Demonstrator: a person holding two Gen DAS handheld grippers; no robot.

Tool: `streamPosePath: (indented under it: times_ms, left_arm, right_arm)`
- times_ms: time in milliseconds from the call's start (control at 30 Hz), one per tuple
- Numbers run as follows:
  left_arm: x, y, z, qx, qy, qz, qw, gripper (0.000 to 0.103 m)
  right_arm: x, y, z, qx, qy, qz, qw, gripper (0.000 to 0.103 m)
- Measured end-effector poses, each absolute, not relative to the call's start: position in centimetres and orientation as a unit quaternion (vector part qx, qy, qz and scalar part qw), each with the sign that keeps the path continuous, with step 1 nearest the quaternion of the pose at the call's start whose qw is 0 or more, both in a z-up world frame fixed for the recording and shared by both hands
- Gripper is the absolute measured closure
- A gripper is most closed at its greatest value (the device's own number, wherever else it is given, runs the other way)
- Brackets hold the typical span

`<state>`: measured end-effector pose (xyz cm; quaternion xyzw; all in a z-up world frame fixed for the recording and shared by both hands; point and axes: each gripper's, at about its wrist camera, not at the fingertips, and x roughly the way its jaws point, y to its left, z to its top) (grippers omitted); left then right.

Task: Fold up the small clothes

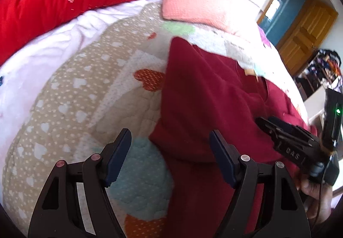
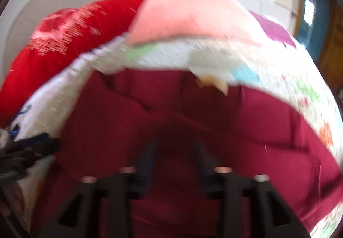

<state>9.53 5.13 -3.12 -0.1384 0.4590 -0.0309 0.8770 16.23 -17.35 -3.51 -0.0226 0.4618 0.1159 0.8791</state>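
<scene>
Patchwork heart-print quilt (image 1: pixel 90 92) covers a bed; a dark red fleece garment (image 1: pixel 205 96) lies partly folded on it. Left gripper (image 1: pixel 170 147) hangs with jaws apart over its edge; right gripper (image 2: pixel 175 154), blurred, has jaws parted, gripping nothing. Next likely: seize an edge.

The only lettering that can be read is "DAS", in pale capitals on the black body of the right hand-held gripper (image 1: pixel 260 121), seen in the left wrist view; the letters sit on its side face, toward the rear, just ahead of the hand that holds it. In the right wrist view, which is blurred, nothing can be read.
</scene>
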Motion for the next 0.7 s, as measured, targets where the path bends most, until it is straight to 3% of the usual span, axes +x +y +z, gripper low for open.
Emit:
streamPosePath:
  times_ms: [267,433,700]
  left_arm:
    - [9.0,4.1,-2.9,-0.125,0.450,-0.041,0.883,0.027]
    - [8.6,3.2,-2.4,-0.122,0.434,-0.057,0.891,0.027]
    - [7.9,2.0,-1.6,-0.115,0.412,-0.071,0.901,0.027]
  right_arm:
    - [12.8,-21.2,-1.4,0.020,0.426,0.064,0.902,0.054]
    - [12.2,-24.9,-4.1,0.039,0.455,0.015,0.889,0.052]
    - [11.0,-25.9,-2.2,0.038,0.448,0.010,0.893,0.052]
